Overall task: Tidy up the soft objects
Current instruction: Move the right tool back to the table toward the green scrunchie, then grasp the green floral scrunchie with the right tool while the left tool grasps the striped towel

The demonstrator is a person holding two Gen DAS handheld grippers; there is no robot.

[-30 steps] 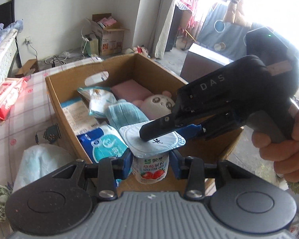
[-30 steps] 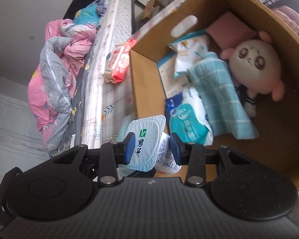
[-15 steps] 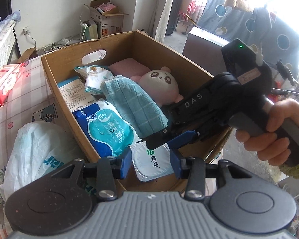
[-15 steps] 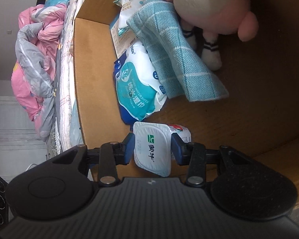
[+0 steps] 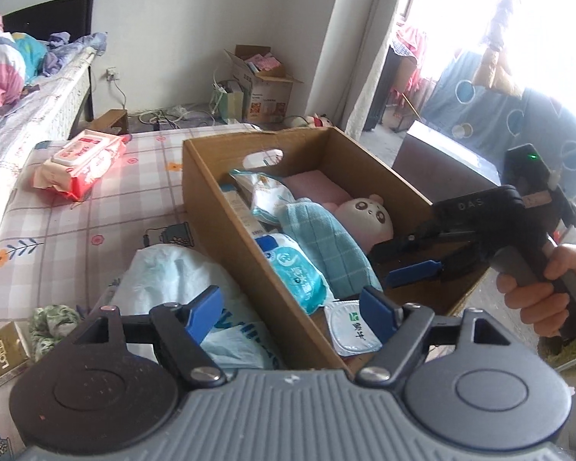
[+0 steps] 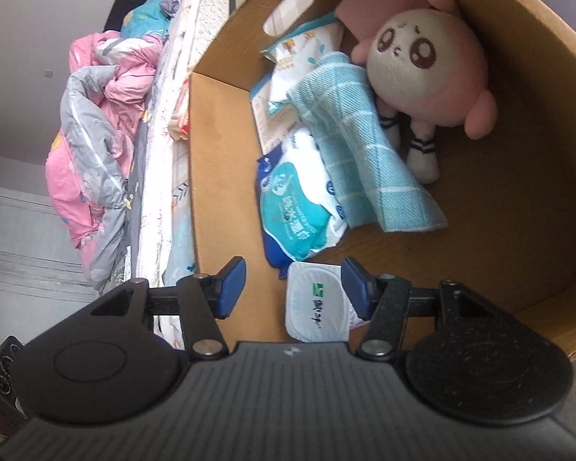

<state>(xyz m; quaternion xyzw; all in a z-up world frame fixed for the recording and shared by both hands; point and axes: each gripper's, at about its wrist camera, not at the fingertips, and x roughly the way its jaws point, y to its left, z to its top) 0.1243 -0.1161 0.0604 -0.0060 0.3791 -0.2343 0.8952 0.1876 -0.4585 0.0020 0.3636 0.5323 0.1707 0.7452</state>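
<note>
Cardboard box (image 5: 226, 207), open-topped, stood on a bed with a pink checked sheet (image 5: 76, 226); an oval handle cut-out showed in its far end wall.

Contents, from the far end wall toward the cameras:
- pink pad (image 5: 316, 186), flat in the far corner;
- white snack packet (image 5: 267, 196), beside the pad;
- flat printed carton (image 5: 240, 207), on edge along the left wall;
- plush doll (image 6: 426, 57), cream face, pink body, lying against the right wall;
- teal checked towel (image 6: 361, 146), draped between doll and packets, touching the doll's legs;
- blue wet-wipe pack (image 6: 295, 203), by the left wall, partly under the towel;
- yogurt cup (image 6: 316, 301), white foil lid with green logo, lying in the near corner of the box floor, just beside the wipe pack.

Left gripper (image 5: 290, 313): jaws had just been opening and stood wide apart, straddling the box's near left wall. The cup showed by the right fingertip; no pad pressed on it.

Right gripper (image 6: 293, 288): held by a hand (image 5: 541, 296), jaws had just been opening and stood apart over the cup. The cup lay below and between the blue pads, nearer the right one; contact there could not be told.

Outside the box, on the sheet: red wipe pack (image 5: 82, 159), pale blue plastic bag (image 5: 176, 269) against the box's left wall, small olive carton (image 5: 4, 349). Pink and grey quilt (image 6: 92, 126) heaped on the adjoining bed.
</note>
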